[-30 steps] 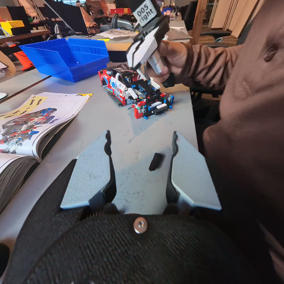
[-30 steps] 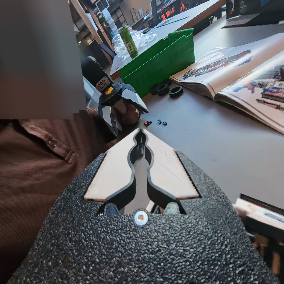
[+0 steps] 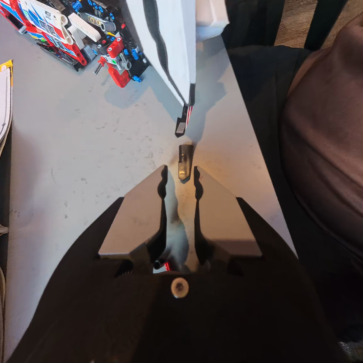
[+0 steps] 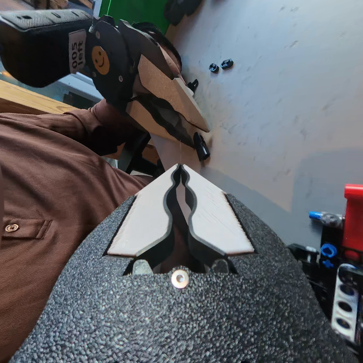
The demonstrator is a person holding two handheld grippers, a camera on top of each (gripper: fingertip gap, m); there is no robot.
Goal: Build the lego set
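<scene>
The left gripper [image 3: 180, 169], fingers narrowly parted and empty, straddles a small black piece [image 3: 184, 164] lying on the table [image 3: 78, 157] between its tips, long axis along the fingers. The right gripper [image 4: 180, 167] pinches a thin sticker [image 3: 182, 123] just beyond. Close squarely, gently.

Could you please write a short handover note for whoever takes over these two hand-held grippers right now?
Left hand-held gripper: open, low over the grey table, fingers straddling the loose black piece, not yet closed.
Right hand-held gripper: shut on a thin stickered piece, held just beyond the black piece.
Partly built model sits farther back on the table.
Left: grasp the black piece, probably join the two, then fit them to the model.
</scene>
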